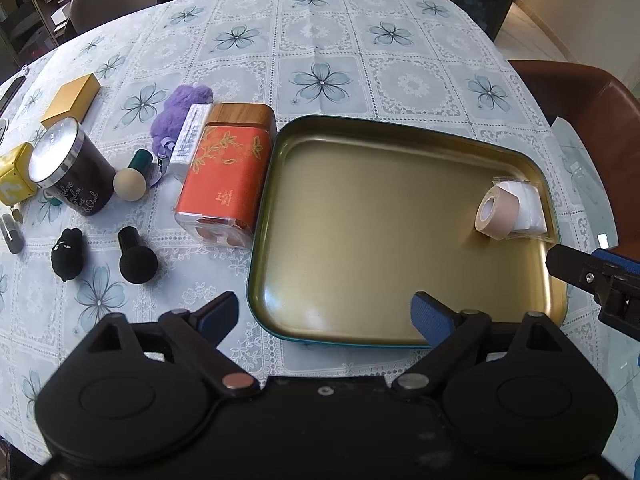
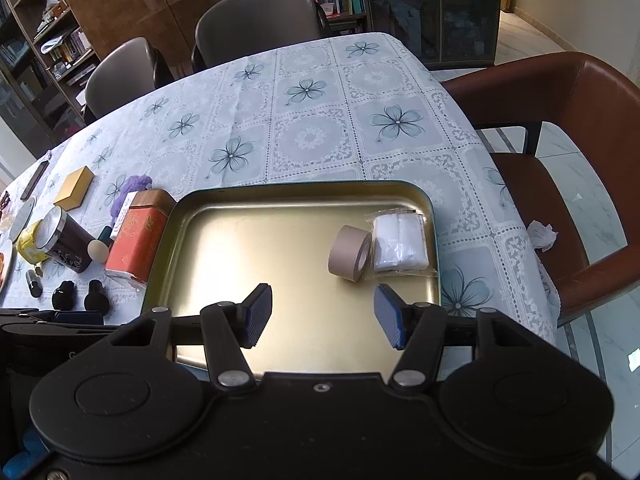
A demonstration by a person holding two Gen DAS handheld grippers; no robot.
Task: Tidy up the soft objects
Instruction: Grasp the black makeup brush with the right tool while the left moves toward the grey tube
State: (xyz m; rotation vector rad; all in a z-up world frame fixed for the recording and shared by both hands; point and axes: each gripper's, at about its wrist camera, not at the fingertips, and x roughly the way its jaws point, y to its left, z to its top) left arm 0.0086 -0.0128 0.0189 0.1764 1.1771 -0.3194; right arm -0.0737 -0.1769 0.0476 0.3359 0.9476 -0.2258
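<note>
- The left gripper (image 1: 324, 314) hangs over the near rim of the gold tray (image 1: 360, 264), jaws spread wide with nothing between them — probably readied for a pickup.
- The right gripper (image 2: 323, 315) is parted too and empty, poised above the tray's near half; from the left wrist view its tip shows at about 3 o'clock, just beside the tray's right rim.
- In the tray, toward 1 o'clock from the right gripper, a beige tape roll (image 2: 350, 258) lies on its side, touching a clear packet of white cotton pads (image 2: 400, 246). They sit tucked in the far right corner, which I judge leaves the rest of the floor free for more items.
- Left of the tray, on the flowered tablecloth (image 1: 320, 40), the soft candidates wait at about 9 to 10 o'clock from the left gripper: a black plush toy (image 1: 66, 254), a black sponge puff (image 1: 138, 260) and a cream sponge puff (image 1: 130, 186).
- Farther, near 11 o'clock, a purple fluffy ball (image 1: 180, 110) lies behind the orange tin (image 1: 224, 176) — a hard thing, so likely to stay out.
</note>
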